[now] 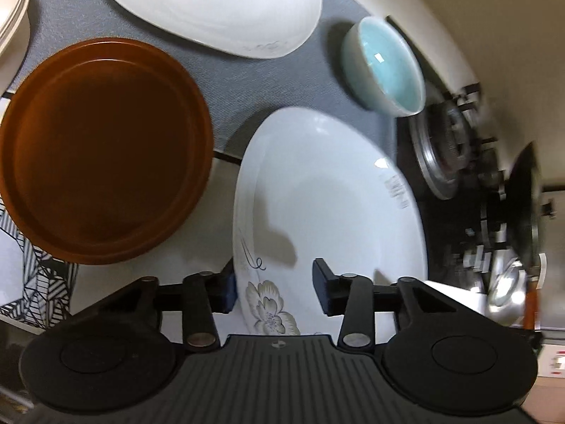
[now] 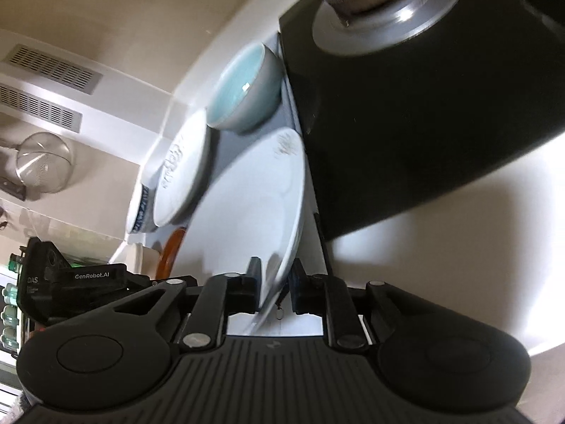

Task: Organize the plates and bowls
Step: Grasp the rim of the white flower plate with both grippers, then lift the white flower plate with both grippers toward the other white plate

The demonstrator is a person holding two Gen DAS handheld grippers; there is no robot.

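Observation:
A white flower-printed plate (image 1: 332, 205) is tilted up off the counter. My left gripper (image 1: 273, 288) straddles its near rim with its jaws wide apart, one finger (image 1: 323, 282) over the plate, the other outside the rim. My right gripper (image 2: 274, 284) is shut on the same plate's (image 2: 254, 205) edge. A brown plate (image 1: 102, 148), a second white plate (image 1: 215, 7) and a light blue bowl (image 1: 385, 63) lie on the grey mat (image 1: 247, 81). The bowl (image 2: 243, 88) and the second white plate (image 2: 180, 173) also show in the right wrist view.
A black gas stove (image 1: 459, 148) with a burner (image 2: 385, 3) and a pan (image 1: 522, 205) lies right of the mat. Cream bowls (image 1: 10, 17) stand at the far left. A blue-patterned bowl (image 2: 139, 212) sits behind the plates. A patterned cloth (image 1: 31, 282) lies at the near left.

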